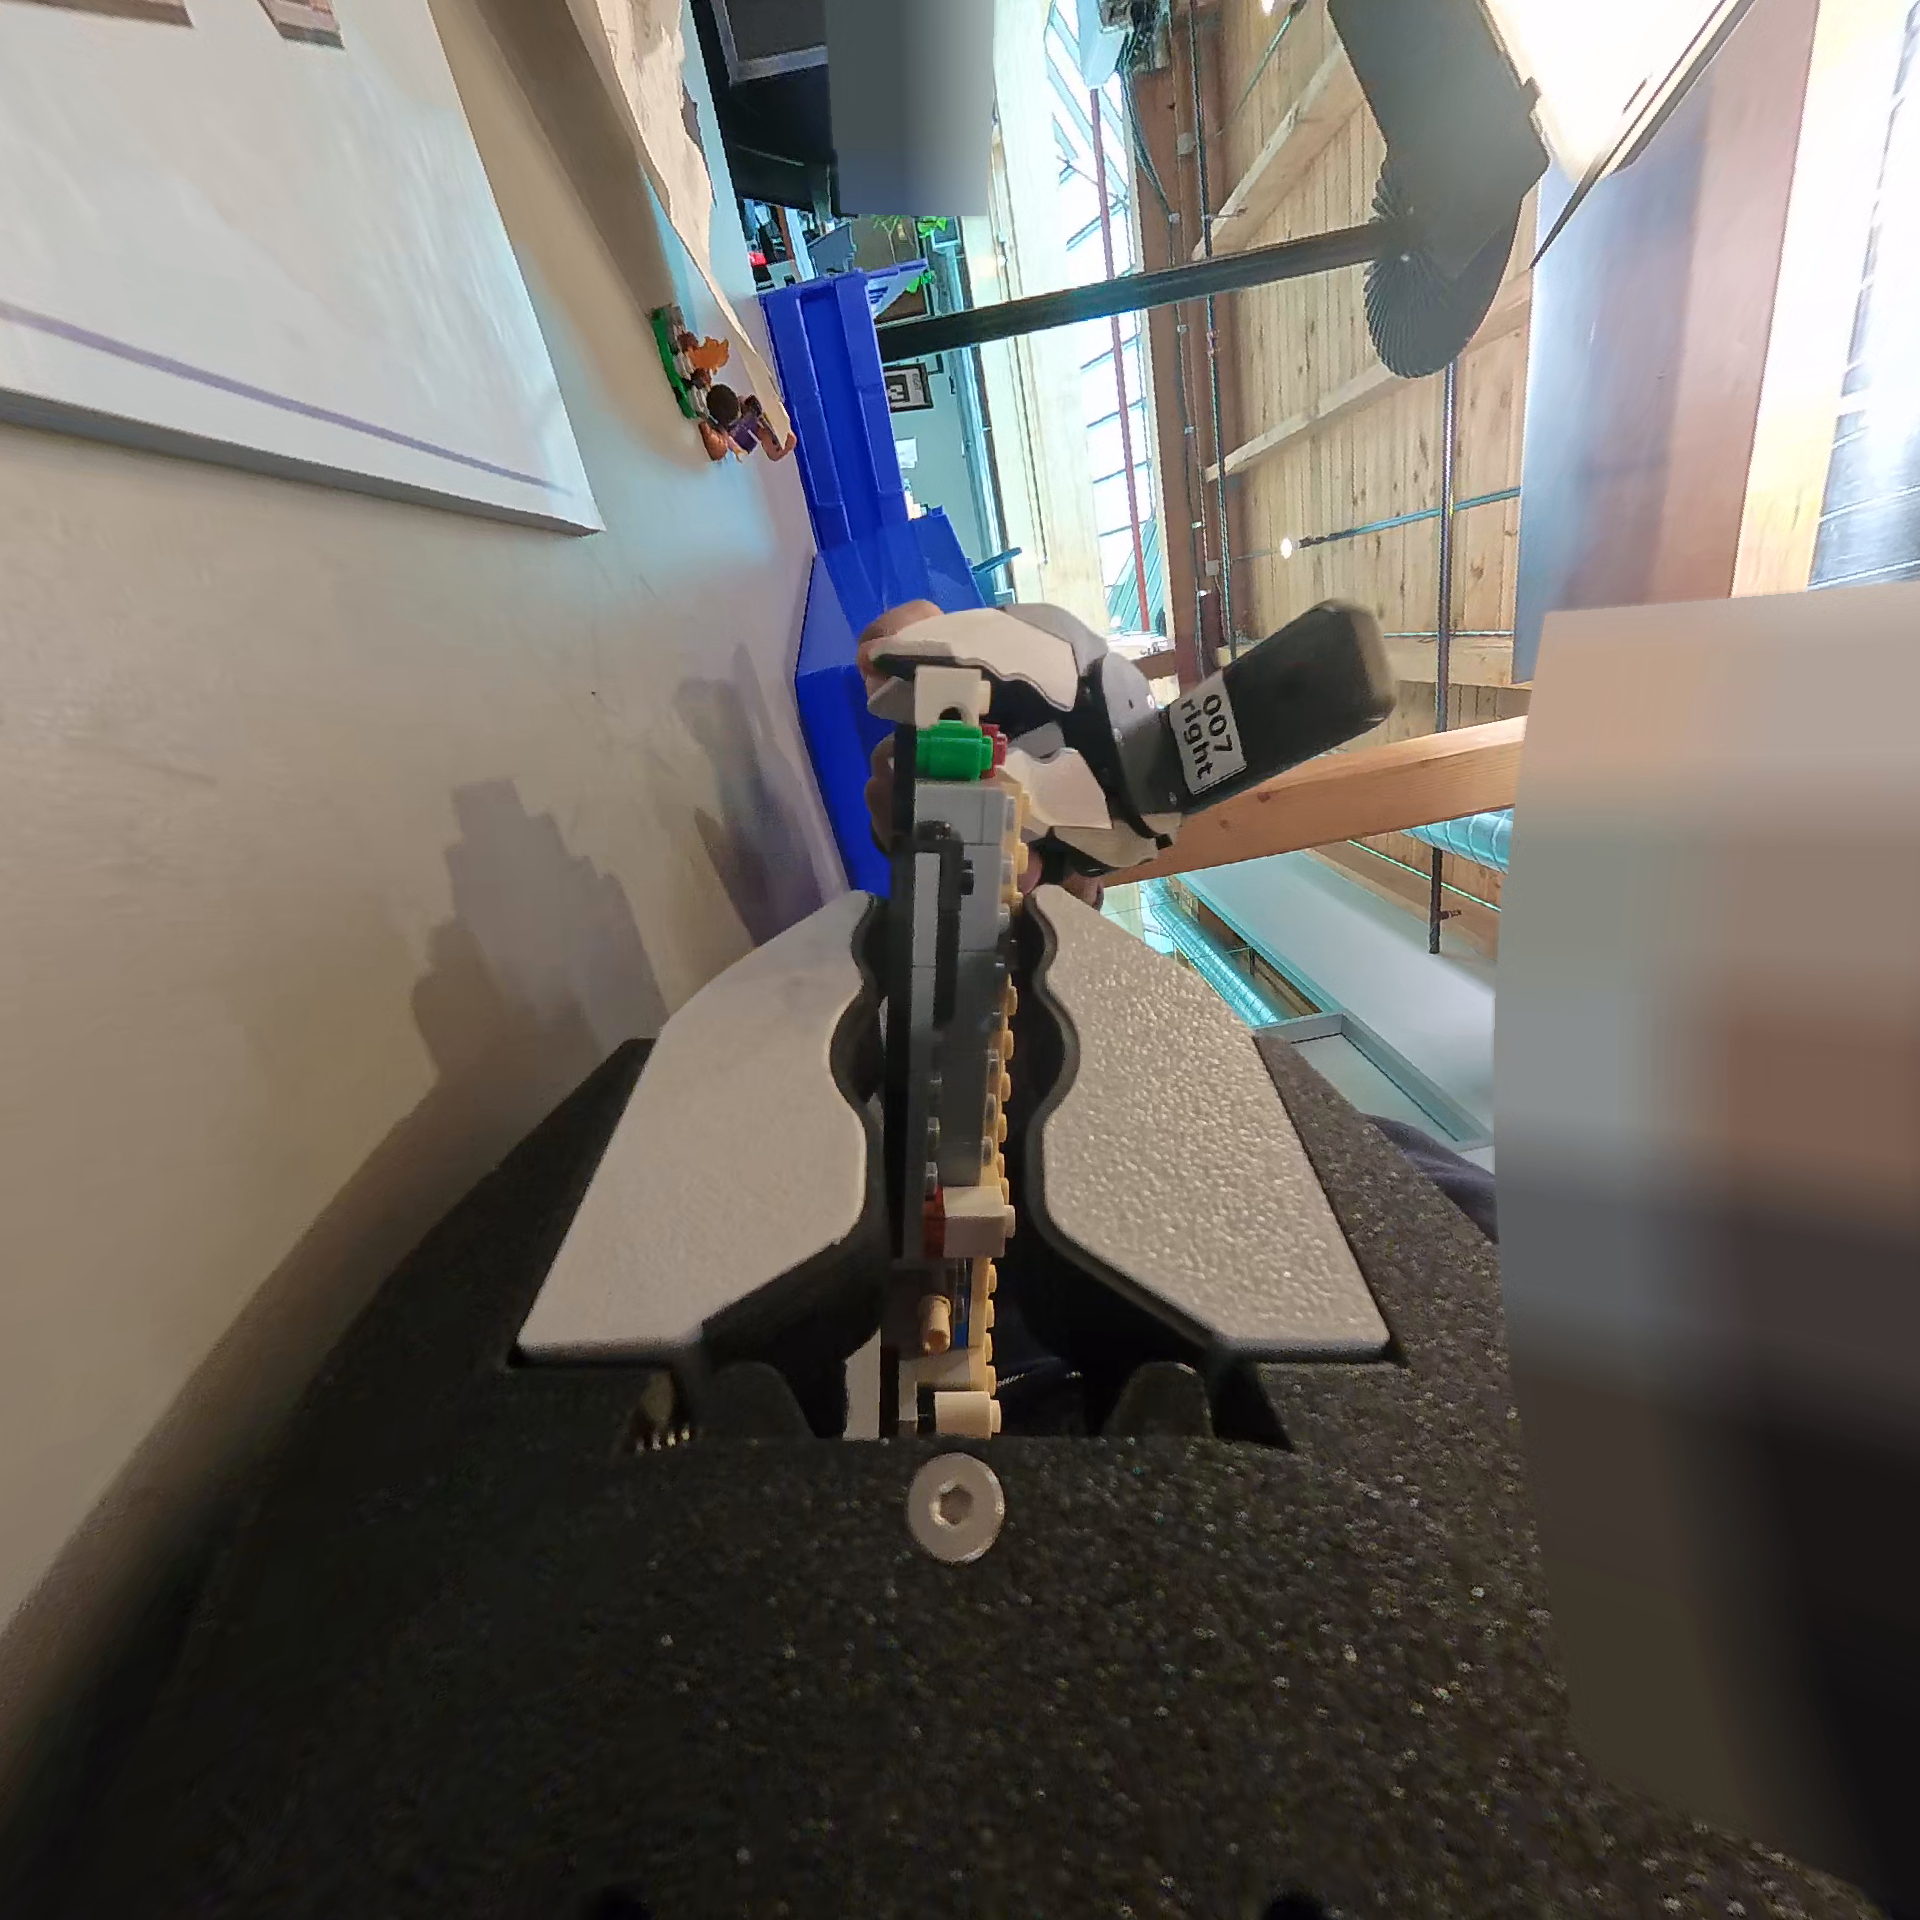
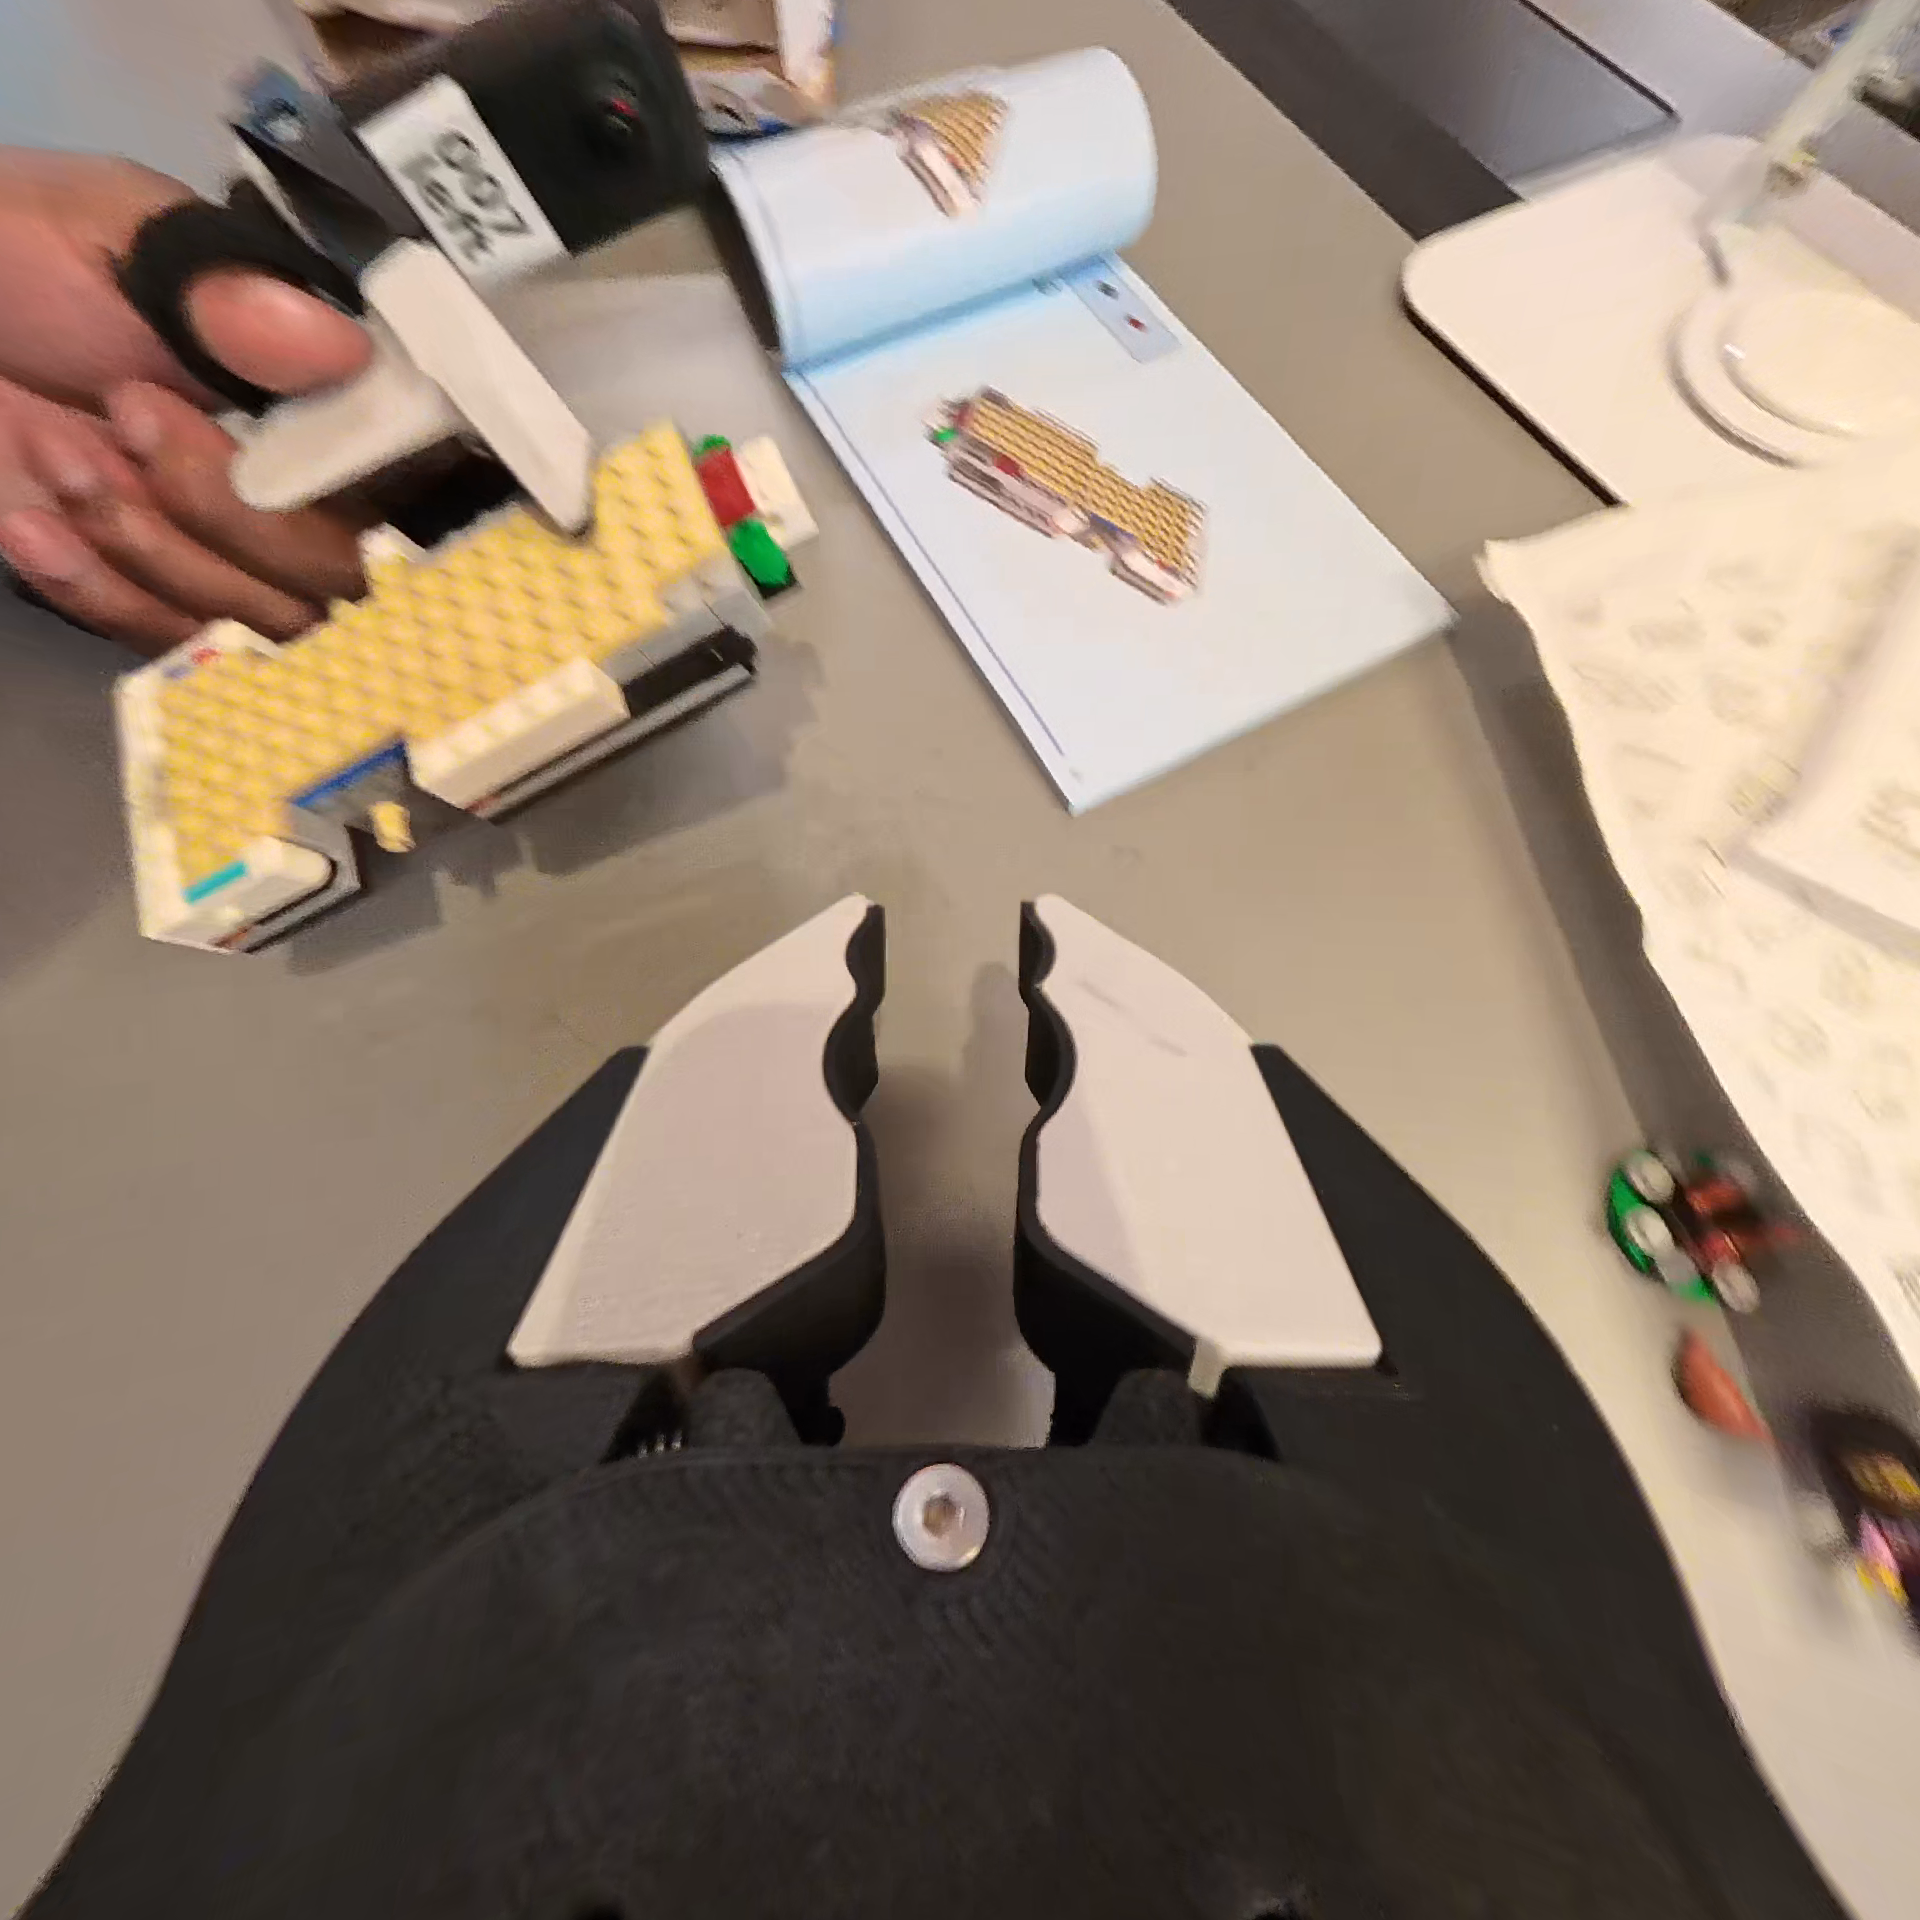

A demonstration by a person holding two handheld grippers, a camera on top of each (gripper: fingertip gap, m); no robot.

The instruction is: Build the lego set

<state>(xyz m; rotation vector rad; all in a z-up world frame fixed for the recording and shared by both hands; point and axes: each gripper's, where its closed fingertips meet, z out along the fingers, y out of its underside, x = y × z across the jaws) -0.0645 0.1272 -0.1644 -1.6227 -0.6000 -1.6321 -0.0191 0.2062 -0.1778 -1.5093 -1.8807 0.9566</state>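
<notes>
Currently the grey table [image 2: 1143, 862] carries an open instruction booklet [image 2: 1091, 623], and beside it your left gripper [image 1: 951, 920] pinches the brick model [image 2: 416, 665] edgewise, pads pressed on its tan studded top and dark underside. Your right gripper [image 2: 951, 935] hangs over bare table, jaws spread and empty. The model's far end carries a small green brick [image 1: 951, 750] among red and white ones.

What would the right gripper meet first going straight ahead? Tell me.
The right gripper, jaws open on nothing, points down at bare grey tabletop; it would likely meet that first, short of the open instruction booklet.
</notes>
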